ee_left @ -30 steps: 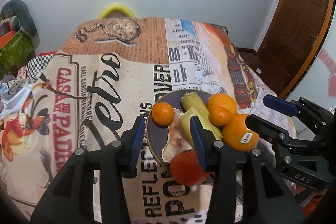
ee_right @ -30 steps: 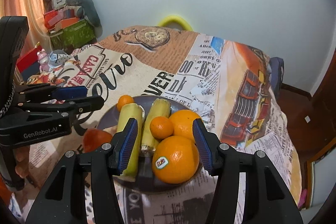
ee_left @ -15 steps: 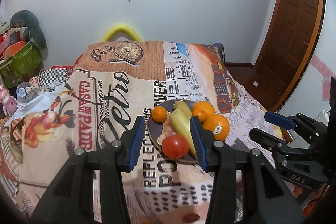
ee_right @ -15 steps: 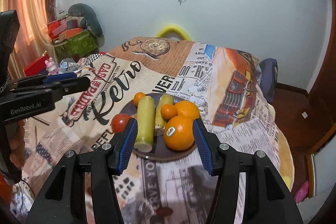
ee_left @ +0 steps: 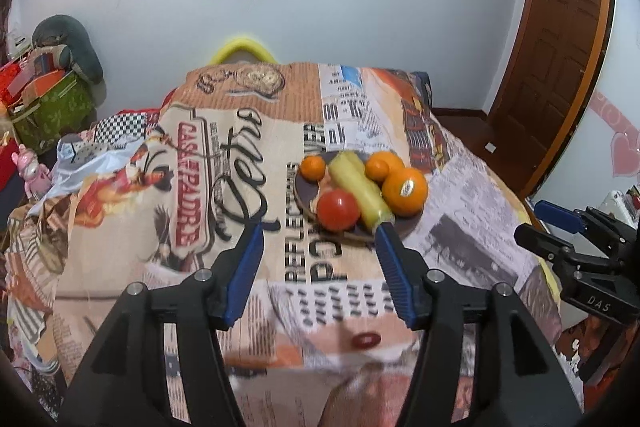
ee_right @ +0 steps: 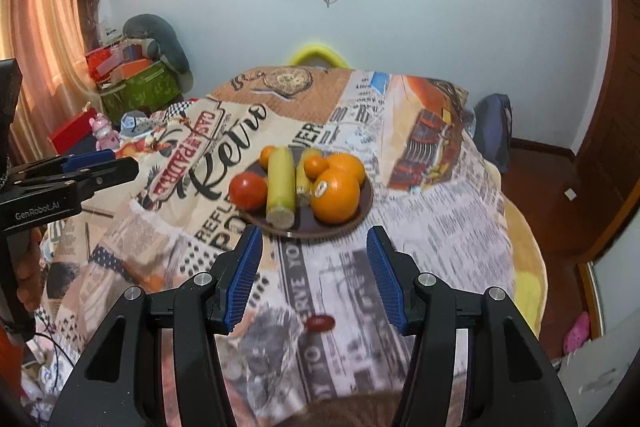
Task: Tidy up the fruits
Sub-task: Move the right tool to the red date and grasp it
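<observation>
A dark round plate (ee_right: 362, 205) (ee_left: 408, 225) sits on the printed tablecloth. On it lie a red tomato (ee_right: 248, 191) (ee_left: 338, 209), two yellow corn cobs (ee_right: 281, 189) (ee_left: 362, 189), a large stickered orange (ee_right: 335, 194) (ee_left: 405, 186) and small tangerines (ee_right: 316, 166) (ee_left: 313, 167). A small dark red fruit (ee_right: 319, 323) (ee_left: 366, 339) lies alone on the cloth near me. My left gripper (ee_left: 320, 267) is open and empty, short of the plate. My right gripper (ee_right: 314, 269) is open and empty, also short of it.
The table (ee_right: 440, 187) is covered by a newspaper-print cloth. A yellow chair back (ee_right: 318, 53) stands behind it. Boxes and soft toys (ee_right: 136, 83) pile up at the left wall. A wooden door (ee_left: 560, 47) is at the right.
Both grippers have pulled back and up from the plate. The tomato, beside the left gripper's fingers a second ago, now rests on the plate's front left edge. The small red fruit came into view.
</observation>
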`<state>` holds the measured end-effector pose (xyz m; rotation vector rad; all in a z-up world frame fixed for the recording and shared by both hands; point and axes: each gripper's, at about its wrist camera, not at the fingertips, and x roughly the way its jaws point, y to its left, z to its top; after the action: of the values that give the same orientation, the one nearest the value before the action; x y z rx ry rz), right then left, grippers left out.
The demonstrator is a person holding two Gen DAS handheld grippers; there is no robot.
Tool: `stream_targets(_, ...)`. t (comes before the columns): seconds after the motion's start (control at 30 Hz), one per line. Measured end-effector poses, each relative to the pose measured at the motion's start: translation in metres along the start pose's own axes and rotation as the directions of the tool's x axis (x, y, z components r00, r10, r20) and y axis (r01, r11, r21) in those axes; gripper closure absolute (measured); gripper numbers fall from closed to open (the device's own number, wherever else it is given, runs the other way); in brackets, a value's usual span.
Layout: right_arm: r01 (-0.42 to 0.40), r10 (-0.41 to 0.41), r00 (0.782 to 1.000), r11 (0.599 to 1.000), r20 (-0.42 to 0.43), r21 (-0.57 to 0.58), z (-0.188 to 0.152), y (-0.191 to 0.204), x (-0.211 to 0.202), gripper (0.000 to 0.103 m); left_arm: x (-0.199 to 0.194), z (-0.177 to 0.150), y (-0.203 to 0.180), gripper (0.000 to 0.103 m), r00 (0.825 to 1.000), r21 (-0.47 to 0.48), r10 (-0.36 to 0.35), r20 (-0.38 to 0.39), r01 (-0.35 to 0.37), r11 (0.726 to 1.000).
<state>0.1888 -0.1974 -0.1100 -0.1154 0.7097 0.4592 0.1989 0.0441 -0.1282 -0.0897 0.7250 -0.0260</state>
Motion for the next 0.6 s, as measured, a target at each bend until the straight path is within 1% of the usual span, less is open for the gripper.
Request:
stream_targets(0.17, 0.005, -0.005, 0.999, 1.000, -0.042, 0.004, -0.018, 0.002, 0.004, 0.052, 0.002, -0.023, -0.008, 0.045, 1.000, 0.018, 0.004, -0.027, -0.004, 1.000)
stream_targets(0.33, 0.000, 0.001, 0.996, 1.000, -0.087, 0.018, -0.033, -0.001, 0.014, 0.052, 0.018, -0.042, -0.018, 0.045, 0.997, 0.041, -0.003, -0.082, 0.007, 0.999)
stream_targets(0.6, -0.020, 0.027, 0.988, 0.998, -0.149, 0.051, -0.051, -0.008, 0.031, 0.052, 0.050, -0.070, -0.029, 0.045, 0.982, 0.057, -0.028, -0.188, 0.039, 0.998)
